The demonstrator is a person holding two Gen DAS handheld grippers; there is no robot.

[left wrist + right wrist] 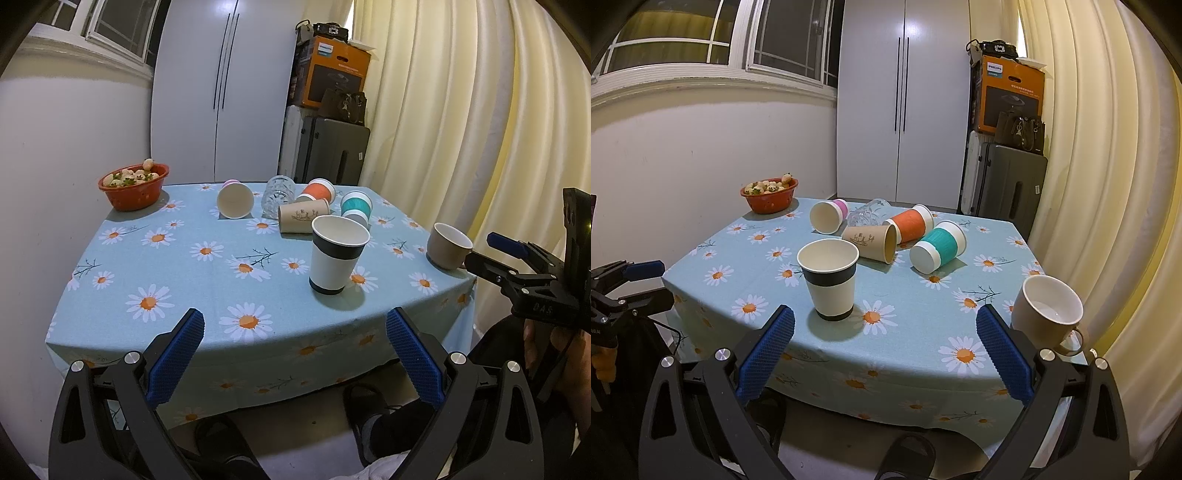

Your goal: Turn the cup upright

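We hold the left gripper (295,347) and right gripper (885,345) spread wide, gripping nothing, off the table's (849,369) near edge. The black-banded cup (830,277) stands upright near that edge with bare cloth around it. Behind it lie the tipped brown cup (871,242), teal cup (938,246), orange cup (911,223), pink cup (828,216) and glass (868,213). The beige mug (1047,314) sits at the right edge.

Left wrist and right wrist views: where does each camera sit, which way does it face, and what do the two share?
Left wrist: rides the left gripper before the table's near edge, facing the cabinet; open blue fingers, feet, the right gripper at right.
Right wrist: rides the right gripper further right, near the beige mug; the left gripper at left.
Shared: floral tablecloth, upright black-banded cup, tipped cups, red bowl.
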